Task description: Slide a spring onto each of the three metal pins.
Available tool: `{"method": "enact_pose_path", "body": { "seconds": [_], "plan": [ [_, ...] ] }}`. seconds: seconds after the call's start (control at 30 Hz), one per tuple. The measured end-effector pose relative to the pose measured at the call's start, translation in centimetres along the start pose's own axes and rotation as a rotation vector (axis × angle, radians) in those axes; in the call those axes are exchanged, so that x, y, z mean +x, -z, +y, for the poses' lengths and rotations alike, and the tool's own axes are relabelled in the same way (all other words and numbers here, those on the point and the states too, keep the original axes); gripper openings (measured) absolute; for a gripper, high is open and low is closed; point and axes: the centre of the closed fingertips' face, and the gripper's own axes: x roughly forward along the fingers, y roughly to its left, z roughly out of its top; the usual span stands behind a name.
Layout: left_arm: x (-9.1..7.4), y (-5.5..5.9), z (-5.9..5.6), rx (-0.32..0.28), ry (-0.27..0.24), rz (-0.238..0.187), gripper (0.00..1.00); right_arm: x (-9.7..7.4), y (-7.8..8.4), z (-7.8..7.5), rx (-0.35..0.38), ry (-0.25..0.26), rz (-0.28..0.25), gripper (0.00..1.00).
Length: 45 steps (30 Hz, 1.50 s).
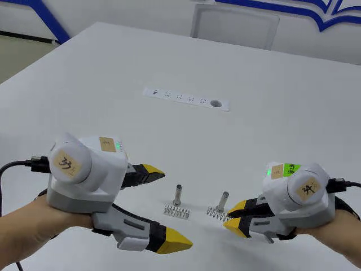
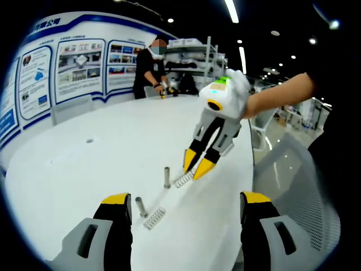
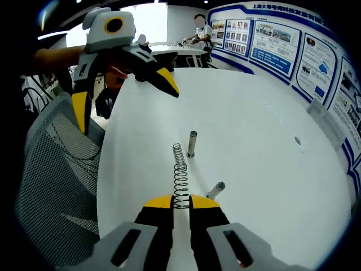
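Left gripper (image 1: 169, 206) hangs wide open, empty; right gripper (image 3: 181, 202), jaws pinching a spring (image 3: 180, 178) by its end, may let it flex and miss the pin (image 3: 215, 190).

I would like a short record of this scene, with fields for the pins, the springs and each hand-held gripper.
pins: left pin and right pin stand upright on the white table, both bare
springs: loose spring lies beside the left pin; held spring lies by the right pin
right hand-held gripper: shut on the held spring's end
left hand-held gripper: open, holding nothing
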Motion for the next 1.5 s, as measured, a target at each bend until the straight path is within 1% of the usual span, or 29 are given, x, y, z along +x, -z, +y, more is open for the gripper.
{"method": "enact_pose_path", "body": {
  "seconds": [0.07,0.2,0.3,0.37,0.4,0.47,0.57,0.67,0.8,0.87,0.93,1.0,1.07,1.2,1.37,1.47,1.5],
  "plan": [
    [0.4,-0.2,-0.2,0.013,0.004,0.003,0.77,-0.9,-0.9,0.2,-0.025,0.001,-0.012,0.11],
    [1.0,-0.8,-0.5,0.029,0.001,-0.003,0.68,-2.1,-2.0,0.8,-0.068,-0.002,-0.013,0.11],
    [1.4,-0.9,-0.2,0.052,-0.028,0.002,0.62,-2.7,-2.7,1.5,-0.081,-0.012,-0.017,0.11],
    [1.7,-1.0,-0.5,0.064,-0.018,0.006,0.57,-2.8,-3.2,2.1,-0.090,-0.021,-0.022,0.11],
    [1.8,-1.0,-0.8,0.069,-0.007,0.010,0.55,-2.9,-3.4,2.4,-0.100,-0.024,-0.025,0.11],
    [2.0,-1.0,-1.2,0.086,0.013,0.021,0.52,-2.9,-3.8,3.0,-0.108,-0.034,-0.032,0.11],
    [2.1,-1.0,-1.6,0.108,0.027,0.031,0.49,-2.9,-4.1,3.6,-0.132,-0.044,-0.030,0.11],
    [2.1,-1.2,-1.9,0.107,0.040,0.024,0.46,-2.9,-4.1,4.1,-0.144,-0.057,-0.030,0.11],
    [2.1,-1.7,-2.3,0.112,0.050,0.020,0.39,-3.1,-4.8,4.7,-0.125,-0.074,-0.055,0.11],
    [2.1,-1.8,-2.3,0.117,0.049,0.023,0.37,-3.2,-5.0,4.8,-0.137,-0.074,-0.054,0.11],
    [2.1,-2.0,-2.3,0.114,0.054,0.016,0.35,-3.3,-5.1,4.8,-0.145,-0.076,-0.052,0.11],
    [2.0,-2.2,-2.5,0.113,0.062,0.016,0.30,-3.4,-5.3,5.0,-0.154,-0.080,-0.056,0.11],
    [2.0,-2.2,-2.7,0.115,0.071,0.022,0.27,-3.5,-5.4,5.0,-0.162,-0.081,-0.055,0.11],
    [1.9,-2.0,-3.3,0.128,0.099,0.036,0.17,-3.7,-5.4,4.9,-0.170,-0.080,-0.054,0.11],
    [1.9,-1.9,-3.8,0.123,0.121,0.045,0.15,-4.0,-5.4,5.3,-0.183,-0.091,-0.054,0.11],
    [2.0,-1.6,-4.0,0.153,0.127,0.069,0.15,-4.2,-5.5,5.6,-0.171,-0.102,-0.064,0.11],
    [2.0,-1.3,-4.2,0.186,0.135,0.092,0.14,-4.3,-5.6,5.8,-0.173,-0.110,-0.065,0.11]
  ]
}}
